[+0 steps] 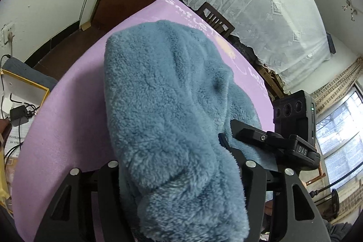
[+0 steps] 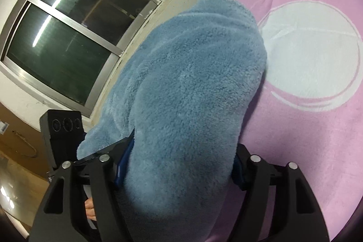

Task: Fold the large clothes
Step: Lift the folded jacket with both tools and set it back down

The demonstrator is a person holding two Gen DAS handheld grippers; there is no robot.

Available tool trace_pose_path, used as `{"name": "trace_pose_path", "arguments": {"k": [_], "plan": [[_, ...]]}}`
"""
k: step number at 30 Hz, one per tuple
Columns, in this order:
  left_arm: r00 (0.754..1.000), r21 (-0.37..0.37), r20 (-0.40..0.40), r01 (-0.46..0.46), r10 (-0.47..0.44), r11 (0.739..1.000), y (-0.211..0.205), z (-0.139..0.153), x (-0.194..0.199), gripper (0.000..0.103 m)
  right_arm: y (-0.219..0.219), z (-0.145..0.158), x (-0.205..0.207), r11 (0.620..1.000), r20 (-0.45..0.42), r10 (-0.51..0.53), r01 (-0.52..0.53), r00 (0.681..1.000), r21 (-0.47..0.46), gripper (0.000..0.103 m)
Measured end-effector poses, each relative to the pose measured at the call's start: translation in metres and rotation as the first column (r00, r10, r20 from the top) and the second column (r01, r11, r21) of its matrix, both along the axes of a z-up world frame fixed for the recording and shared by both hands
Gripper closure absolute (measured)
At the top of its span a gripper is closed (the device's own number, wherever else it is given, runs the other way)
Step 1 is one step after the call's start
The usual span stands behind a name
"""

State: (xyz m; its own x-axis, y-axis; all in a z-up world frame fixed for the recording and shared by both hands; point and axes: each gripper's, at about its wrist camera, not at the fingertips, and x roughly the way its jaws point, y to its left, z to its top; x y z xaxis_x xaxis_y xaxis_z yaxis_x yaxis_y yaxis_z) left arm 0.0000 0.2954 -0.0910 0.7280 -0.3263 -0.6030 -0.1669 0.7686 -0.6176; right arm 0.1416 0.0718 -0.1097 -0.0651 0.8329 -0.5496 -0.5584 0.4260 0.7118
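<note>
A blue fleece garment (image 1: 163, 106) fills the middle of the left wrist view and hangs over a pink printed blanket (image 1: 68, 119). My left gripper (image 1: 179, 176) is shut on a thick bunch of the fleece; its fingertips are buried in it. In the right wrist view the same fleece garment (image 2: 192, 87) is lifted above the pink blanket (image 2: 317, 140). My right gripper (image 2: 179, 165) is shut on it, with blue pads (image 2: 123, 165) pressing both sides. The right gripper's body (image 1: 292, 128) shows at the right of the left wrist view; the left gripper's body (image 2: 61, 128) shows at the left of the right wrist view.
A white lace curtain (image 1: 261, 3) and a dark wooden chair (image 1: 215, 19) stand beyond the blanket's far edge. A box with cables and a charger (image 1: 20, 106) lies left of it. A dark window (image 2: 74, 42) is on the wall at the left in the right wrist view.
</note>
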Motion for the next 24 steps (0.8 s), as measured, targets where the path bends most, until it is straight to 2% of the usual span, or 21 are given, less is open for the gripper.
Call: {"name": "trace_pose_path", "arguments": {"k": [3,5,8,11,13,16,18,20,22,24], "plan": [[1.0,-0.021,-0.012,-0.008,0.008,1.0,0.002,-0.003,0.003,0.032,0.0,-0.005,0.004,1.0,-0.016,0.004,-0.004,1.0,0.003,0.03],[1.0,-0.031,-0.017,-0.009,0.008,0.999,0.005,-0.005,0.005,0.032,0.0,-0.003,0.013,1.0,-0.007,0.003,-0.003,1.0,-0.007,0.027],[0.999,0.0,-0.015,-0.03,0.03,1.0,0.006,0.004,-0.004,0.032,0.002,0.008,0.008,0.999,0.042,-0.012,0.014,0.999,-0.047,0.019],[0.997,0.066,0.001,-0.075,0.075,0.995,0.008,0.022,-0.024,0.033,-0.003,0.025,0.003,0.997,0.101,-0.038,0.044,0.994,-0.061,0.019],[0.992,0.124,0.02,-0.124,0.122,0.985,0.009,0.036,-0.039,0.033,-0.012,0.042,-0.006,0.994,0.181,-0.069,0.082,0.981,-0.066,0.019],[0.978,0.245,0.036,-0.206,0.204,0.947,0.006,0.053,-0.053,0.033,-0.028,0.068,-0.021,0.991,0.302,-0.115,0.132,0.946,-0.037,0.02],[0.975,0.294,0.036,-0.218,0.217,0.931,0.0,0.058,-0.054,0.033,-0.032,0.079,-0.029,0.989,0.358,-0.131,0.148,0.924,-0.022,0.034],[0.976,0.341,0.016,-0.212,0.219,0.916,-0.01,0.055,-0.048,0.033,-0.028,0.085,-0.039,0.99,0.389,-0.117,0.136,0.914,-0.022,0.057],[0.974,0.398,-0.01,-0.203,0.226,0.895,-0.02,0.049,-0.042,0.033,-0.024,0.084,-0.047,0.993,0.402,-0.094,0.117,0.911,-0.034,0.066],[0.972,0.433,-0.028,-0.198,0.233,0.879,-0.027,0.043,-0.036,0.032,-0.017,0.08,-0.054,0.993,0.419,-0.076,0.109,0.905,-0.055,0.068]]}}
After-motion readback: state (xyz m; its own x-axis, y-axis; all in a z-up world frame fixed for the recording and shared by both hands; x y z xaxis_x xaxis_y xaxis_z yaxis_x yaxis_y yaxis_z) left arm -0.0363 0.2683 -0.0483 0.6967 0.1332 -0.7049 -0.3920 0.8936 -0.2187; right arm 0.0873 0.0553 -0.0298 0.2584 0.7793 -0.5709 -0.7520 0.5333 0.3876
